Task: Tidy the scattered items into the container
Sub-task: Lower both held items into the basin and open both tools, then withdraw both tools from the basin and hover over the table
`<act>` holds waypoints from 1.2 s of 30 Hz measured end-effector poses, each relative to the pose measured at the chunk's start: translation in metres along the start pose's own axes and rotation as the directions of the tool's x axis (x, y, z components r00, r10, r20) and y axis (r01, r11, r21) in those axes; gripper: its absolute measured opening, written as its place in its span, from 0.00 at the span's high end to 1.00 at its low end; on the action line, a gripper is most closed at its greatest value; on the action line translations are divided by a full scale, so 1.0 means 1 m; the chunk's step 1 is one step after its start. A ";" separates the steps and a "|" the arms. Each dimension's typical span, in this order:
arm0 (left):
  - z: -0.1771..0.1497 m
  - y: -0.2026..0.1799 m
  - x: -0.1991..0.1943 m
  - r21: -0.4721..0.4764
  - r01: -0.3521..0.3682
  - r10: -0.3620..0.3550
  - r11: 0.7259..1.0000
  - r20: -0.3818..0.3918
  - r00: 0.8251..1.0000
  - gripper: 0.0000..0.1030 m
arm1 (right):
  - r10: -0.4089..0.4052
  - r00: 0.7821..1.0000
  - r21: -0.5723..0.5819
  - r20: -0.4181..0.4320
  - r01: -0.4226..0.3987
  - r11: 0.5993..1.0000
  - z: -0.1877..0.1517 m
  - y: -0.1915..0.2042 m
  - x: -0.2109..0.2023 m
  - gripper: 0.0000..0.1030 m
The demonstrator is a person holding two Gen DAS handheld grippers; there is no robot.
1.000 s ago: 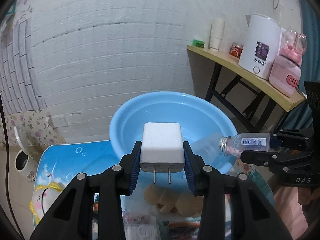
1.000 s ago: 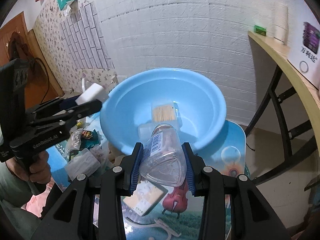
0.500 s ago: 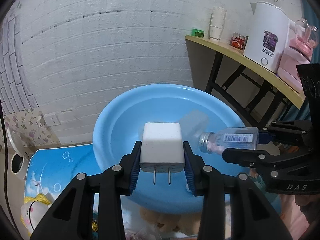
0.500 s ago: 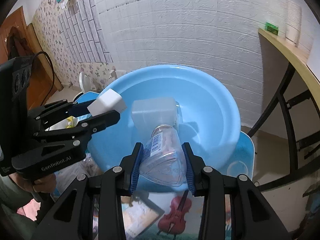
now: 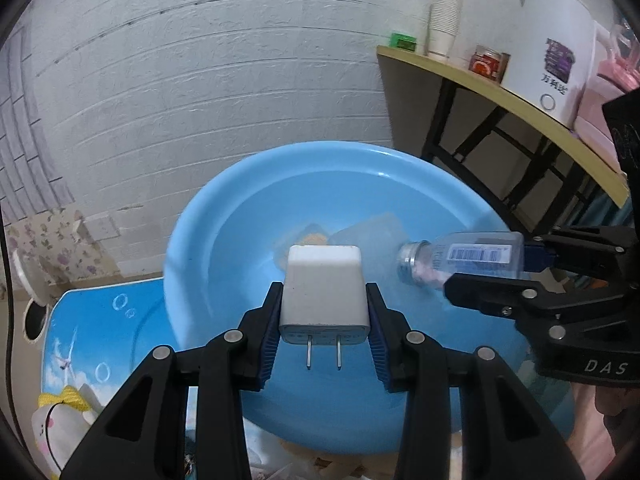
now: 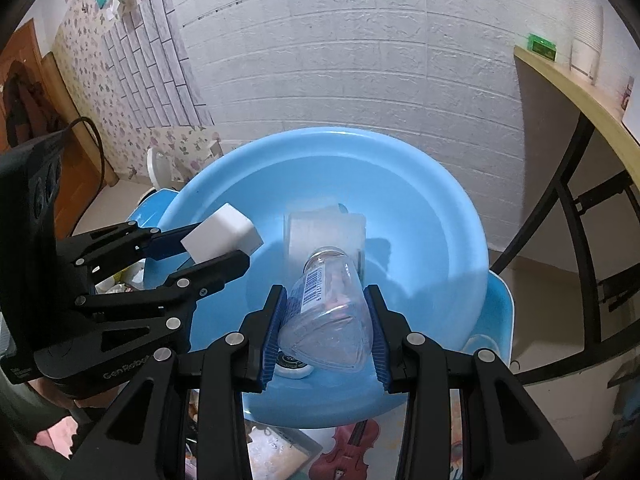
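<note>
Dim, cool, even indoor light; soft shadows inside basin (image 6: 460, 216) beyond fingertips. Strong fisheye bending, black vignette at edges. Translucent box (image 6: 324, 228) ahead of fingers smeared, probably motion blur.

Charger (image 5: 323, 280) left of bottle (image 5: 460, 258), both over basin (image 5: 200, 240)

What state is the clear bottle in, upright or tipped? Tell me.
Tipped. The clear bottle lies nearly level in the right gripper, neck pointing forward over the blue basin.
</note>
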State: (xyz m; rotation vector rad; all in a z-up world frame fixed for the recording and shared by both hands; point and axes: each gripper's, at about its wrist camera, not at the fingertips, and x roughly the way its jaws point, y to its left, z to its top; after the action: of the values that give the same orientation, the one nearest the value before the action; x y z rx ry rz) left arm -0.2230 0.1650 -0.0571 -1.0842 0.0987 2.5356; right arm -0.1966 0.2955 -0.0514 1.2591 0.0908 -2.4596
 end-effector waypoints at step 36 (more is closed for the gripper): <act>-0.027 0.050 -0.096 -0.174 -0.111 0.132 0.978 0.116 0.984 0.00 | -0.037 0.995 0.052 0.096 0.032 0.998 -0.017 0.012 -0.046 0.21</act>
State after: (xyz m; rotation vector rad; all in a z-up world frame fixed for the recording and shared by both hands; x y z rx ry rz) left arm -0.1621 0.0823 -0.0122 -1.0004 -0.0857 2.7579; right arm -0.1554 0.3020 -0.0234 1.1661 0.0252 -2.5630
